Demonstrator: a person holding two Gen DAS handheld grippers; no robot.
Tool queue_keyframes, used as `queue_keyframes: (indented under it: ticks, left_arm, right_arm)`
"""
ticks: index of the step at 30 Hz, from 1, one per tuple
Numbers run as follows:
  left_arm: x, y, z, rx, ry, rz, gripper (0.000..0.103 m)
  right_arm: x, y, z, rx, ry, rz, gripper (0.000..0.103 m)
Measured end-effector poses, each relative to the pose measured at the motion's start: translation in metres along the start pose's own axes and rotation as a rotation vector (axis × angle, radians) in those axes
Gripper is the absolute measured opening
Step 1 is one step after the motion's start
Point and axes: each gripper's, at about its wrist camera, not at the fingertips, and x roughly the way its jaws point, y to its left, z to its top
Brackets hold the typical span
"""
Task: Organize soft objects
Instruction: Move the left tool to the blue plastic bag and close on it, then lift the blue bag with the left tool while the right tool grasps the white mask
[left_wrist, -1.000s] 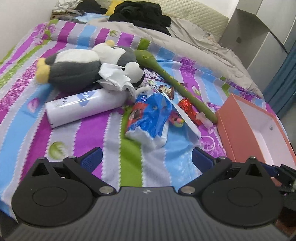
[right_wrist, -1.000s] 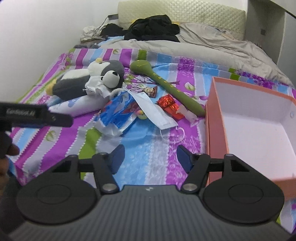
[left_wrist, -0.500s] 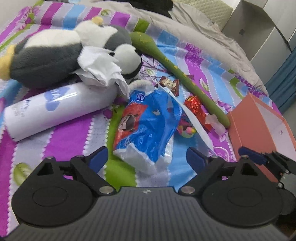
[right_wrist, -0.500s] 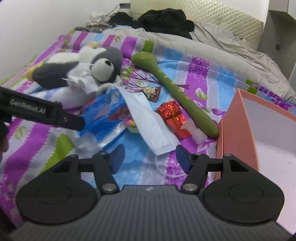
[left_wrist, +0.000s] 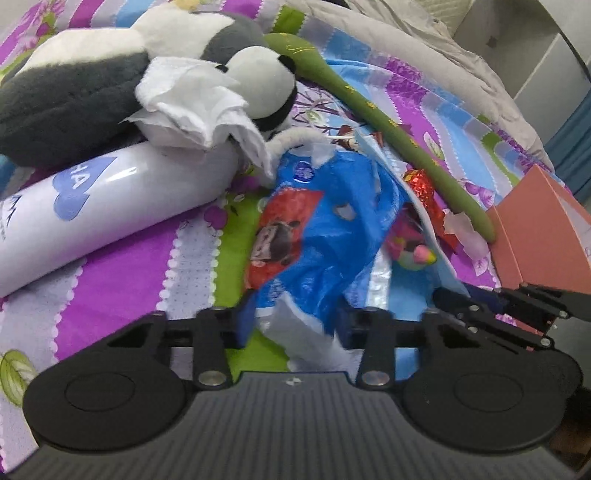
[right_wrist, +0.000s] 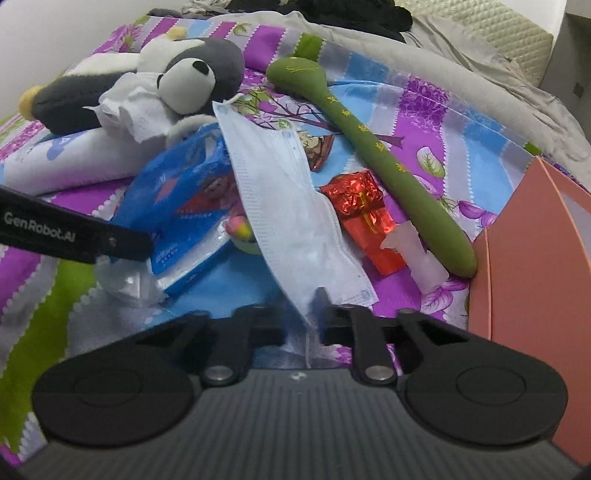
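Note:
A blue plastic tissue pack lies on the striped bedsheet. Its crumpled near end sits between the fingers of my left gripper; the jaws are closing and the pads press on it. A pale blue face mask lies draped across the pack. My right gripper is closing on the mask's near corner, with its pads pinching the fabric. In the right wrist view, the left gripper's finger reaches in from the left.
Behind lie a grey-and-white plush toy with crumpled white tissue on it, and a white tube. A long green stick, a red foil packet and an open orange box are to the right.
Both grippers have come down and closer to the pile. The left jaws have narrowed from wide open onto the tissue pack. The right jaws have closed on the mask's corner.

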Motion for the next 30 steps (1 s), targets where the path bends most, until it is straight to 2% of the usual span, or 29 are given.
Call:
queue_keyframes:
  ticks: [4, 7, 17, 24, 30]
  left_arm:
    - [-0.016, 0.0, -0.004, -0.024, -0.021, -0.001, 0.029]
    - [-0.031, -0.001, -0.011, -0.039, -0.036, -0.002, 0.027]
    - [-0.089, -0.002, -0.057, -0.08, -0.082, 0.01, 0.026]
    - [-0.117, 0.005, -0.092, -0.12, -0.096, 0.038, 0.026]
    - [-0.135, 0.01, -0.109, -0.138, -0.108, 0.045, 0.026]
  right_arm:
    - [-0.012, 0.001, 0.002, 0.022, -0.002, 0.002, 0.005]
    - [-0.028, 0.004, 0.001, 0.026, -0.015, -0.004, 0.004]
    - [-0.089, 0.017, -0.023, 0.104, -0.047, 0.009, 0.004]
    - [-0.115, 0.015, -0.051, 0.234, -0.03, 0.039, 0.004]
    - [-0.13, 0.017, -0.07, 0.277, -0.023, 0.04, 0.004]
